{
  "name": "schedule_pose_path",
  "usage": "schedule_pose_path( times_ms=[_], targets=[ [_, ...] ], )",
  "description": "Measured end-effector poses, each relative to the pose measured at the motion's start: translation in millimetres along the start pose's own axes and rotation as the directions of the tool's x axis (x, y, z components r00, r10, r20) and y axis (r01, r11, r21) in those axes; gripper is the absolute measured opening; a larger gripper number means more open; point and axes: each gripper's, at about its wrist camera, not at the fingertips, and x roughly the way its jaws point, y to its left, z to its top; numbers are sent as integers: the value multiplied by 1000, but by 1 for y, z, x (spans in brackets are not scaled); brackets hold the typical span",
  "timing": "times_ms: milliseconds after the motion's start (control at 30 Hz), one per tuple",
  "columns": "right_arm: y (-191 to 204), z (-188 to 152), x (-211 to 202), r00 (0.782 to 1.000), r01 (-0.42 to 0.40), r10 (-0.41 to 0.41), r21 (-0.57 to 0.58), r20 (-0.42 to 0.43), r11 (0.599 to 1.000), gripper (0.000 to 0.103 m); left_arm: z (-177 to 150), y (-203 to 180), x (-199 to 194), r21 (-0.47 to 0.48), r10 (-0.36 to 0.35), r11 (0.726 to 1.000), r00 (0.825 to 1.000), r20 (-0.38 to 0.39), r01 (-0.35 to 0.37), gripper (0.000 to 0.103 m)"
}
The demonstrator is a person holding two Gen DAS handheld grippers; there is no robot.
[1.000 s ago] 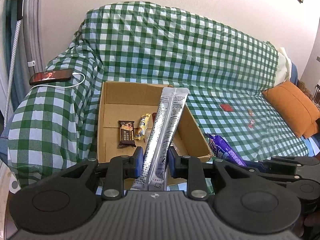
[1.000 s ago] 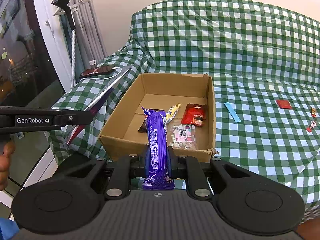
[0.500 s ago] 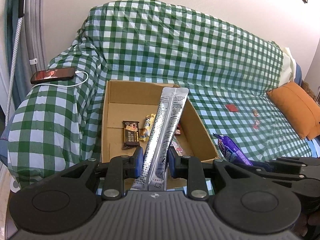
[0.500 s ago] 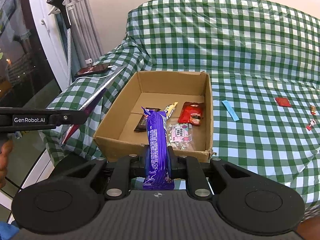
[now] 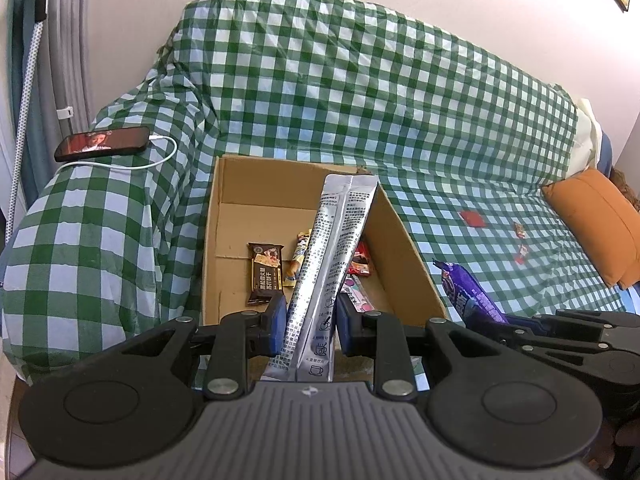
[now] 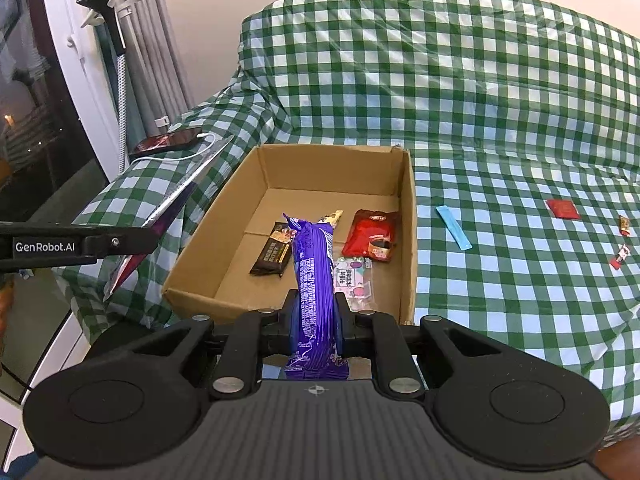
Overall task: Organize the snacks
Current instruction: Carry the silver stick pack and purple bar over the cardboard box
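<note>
My left gripper (image 5: 311,322) is shut on a long silver stick packet (image 5: 335,256), held upright over the near edge of the cardboard box (image 5: 412,256). My right gripper (image 6: 315,314) is shut on a purple snack bar (image 6: 313,276), just in front of the same box (image 6: 408,216). Inside the box lie a brown bar (image 6: 273,254), a red packet (image 6: 373,237), a small pink-and-white packet (image 6: 352,280) and a yellow wrapper (image 6: 333,218). The purple bar also shows in the left wrist view (image 5: 466,294), and the silver packet in the right wrist view (image 6: 176,198).
The box sits on a sofa under a green checked cover (image 6: 500,128). Loose on the seat are a blue stick (image 6: 454,226), a red square packet (image 6: 563,209) and small candies (image 6: 623,240). A charging phone (image 5: 105,142) lies on the armrest. An orange cushion (image 5: 596,220) lies at the right.
Both grippers have moved forward toward the box, which looks larger now. Both keep their hold on their snacks.
</note>
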Motion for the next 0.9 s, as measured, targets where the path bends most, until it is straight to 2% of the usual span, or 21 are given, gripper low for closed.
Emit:
schedule_pose_path(
  times_ms=[900],
  targets=[
    [-33, 38, 108, 996, 2, 5, 69, -94, 998, 18, 42, 7, 119, -21, 65, 997, 987, -144, -69, 29]
  ],
)
